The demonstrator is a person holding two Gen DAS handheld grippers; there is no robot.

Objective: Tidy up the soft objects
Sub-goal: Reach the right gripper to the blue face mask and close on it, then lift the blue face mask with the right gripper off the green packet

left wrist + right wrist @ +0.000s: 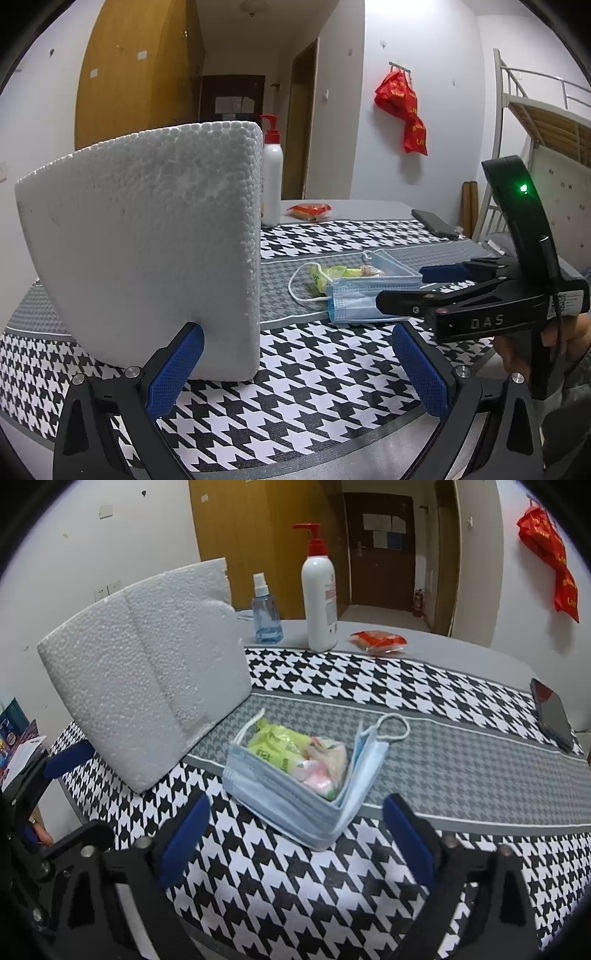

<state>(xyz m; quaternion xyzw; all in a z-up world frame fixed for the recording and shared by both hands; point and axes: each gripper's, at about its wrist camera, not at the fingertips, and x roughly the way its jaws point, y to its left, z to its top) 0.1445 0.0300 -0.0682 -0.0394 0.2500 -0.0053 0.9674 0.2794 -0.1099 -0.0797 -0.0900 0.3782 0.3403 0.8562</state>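
A white foam block [147, 240] stands tilted on the houndstooth tablecloth [314, 406]. My left gripper [299, 369] is open wide around its lower corner. The left pad [177, 369] is against the foam and the right pad stands well clear. A folded blue face mask [288, 805] stands on edge in the middle of the table, with green and pink snack packets [295, 757] behind it. My right gripper [297, 842] is open just short of the mask, one finger on each side, neither touching it. It also shows in the left wrist view as the right gripper [410, 288].
At the table's far side stand a white pump bottle [319, 598], a blue spray bottle [266, 616] and a red snack packet [378, 640]. A dark phone [552, 712] lies at the right edge. A red bag [402, 110] hangs on the wall.
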